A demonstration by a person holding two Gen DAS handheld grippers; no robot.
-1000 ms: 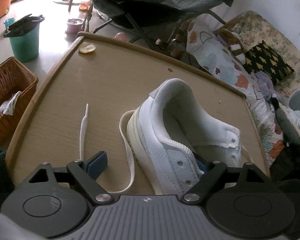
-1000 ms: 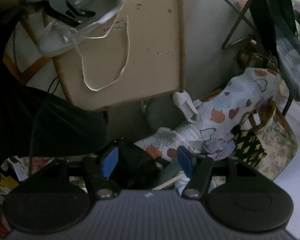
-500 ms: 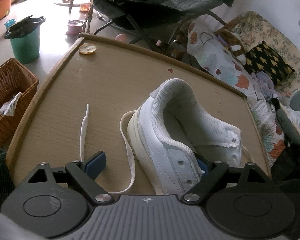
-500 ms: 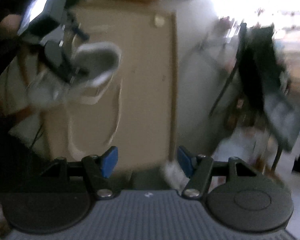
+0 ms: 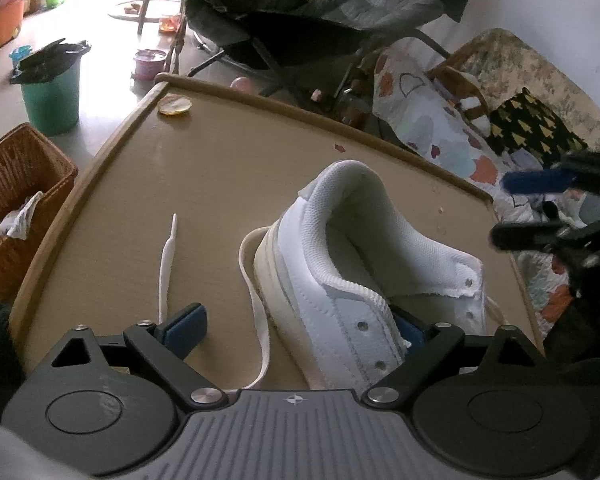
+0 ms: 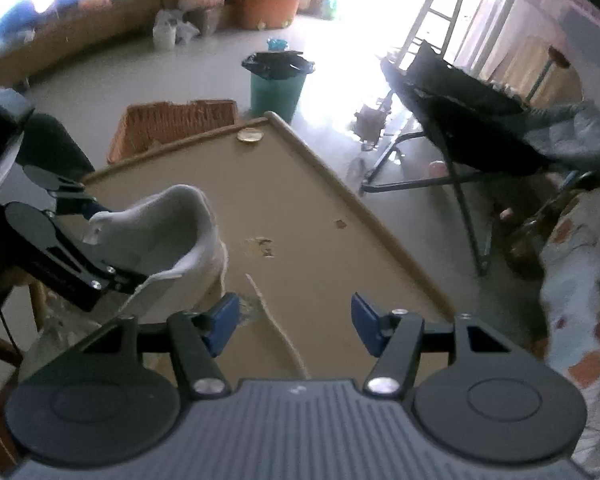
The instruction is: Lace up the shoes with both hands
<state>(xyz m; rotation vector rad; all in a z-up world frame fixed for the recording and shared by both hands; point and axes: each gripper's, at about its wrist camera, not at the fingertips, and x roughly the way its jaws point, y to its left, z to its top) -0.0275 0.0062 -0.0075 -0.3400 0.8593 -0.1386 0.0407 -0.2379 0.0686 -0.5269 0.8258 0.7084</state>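
Note:
A white sneaker [image 5: 340, 272] stands on the tan table [image 5: 220, 168], heel toward the far edge. My left gripper [image 5: 299, 329] straddles its near side wall: one pad is inside the shoe, the other hangs free over the table, and the jaws are opening. The white lace [image 5: 256, 300] loops round the heel, and its tip [image 5: 168, 256] lies flat to the left. My right gripper [image 6: 294, 326] hovers over the table's near corner, jaws closing on nothing. A stretch of lace [image 6: 276, 320] lies on the table below them. The sneaker [image 6: 168, 232] and my left gripper [image 6: 108, 240] are to its left.
A wicker basket [image 5: 16, 184] and a green bin [image 5: 52, 96] stand on the floor at the left. Beyond the far edge is a dark folding chair [image 5: 300, 28], with a patterned quilt [image 5: 440, 128] at the right. A small round yellowish thing [image 5: 175, 105] lies on the far corner.
My right gripper has swung down and rolled from facing the bedding to facing the table; its fingers now show at the left wrist view's right edge. The left hand stayed, its free pad edging outward.

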